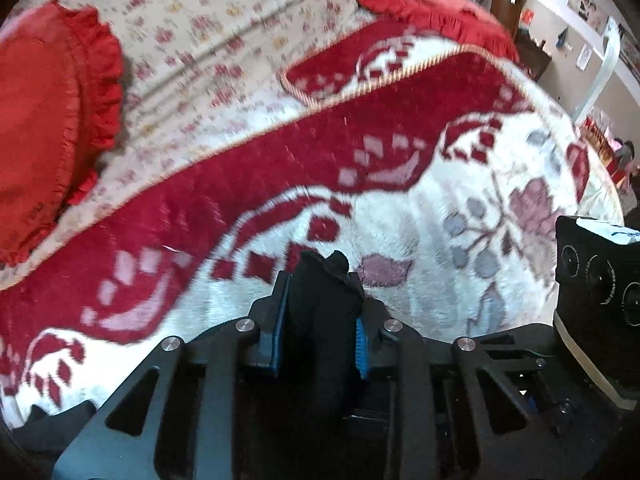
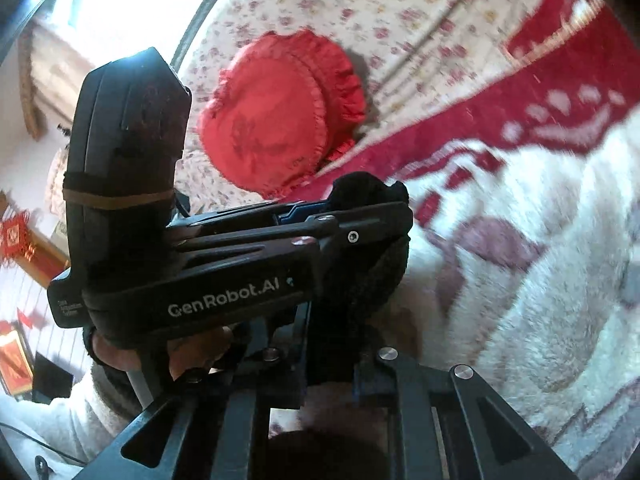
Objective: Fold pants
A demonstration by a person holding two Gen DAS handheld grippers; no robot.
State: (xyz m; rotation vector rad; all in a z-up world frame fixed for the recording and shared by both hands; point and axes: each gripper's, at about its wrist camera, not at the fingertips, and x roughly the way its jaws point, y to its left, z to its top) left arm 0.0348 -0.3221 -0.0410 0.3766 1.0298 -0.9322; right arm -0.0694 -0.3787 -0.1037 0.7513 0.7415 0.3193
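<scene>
Nearest in the left wrist view, black pants bunched between the blue pads of the left gripper, clamped narrow on the fabric; soft, light, limp cloth by the look of it, likely to sag and slip unless taken at a hem or waistband edge with a thick pinch. In the right wrist view, right gripper largely hidden behind the left tool, dark fabric lying across its jaws, apparently closed narrow on the same pants. "GenRobot.AI" readable in white on the left tool's body; smaller side label too small to read. Beyond, red-and-white plush blanket; farther, red frilled cushion on a floral sheet.
</scene>
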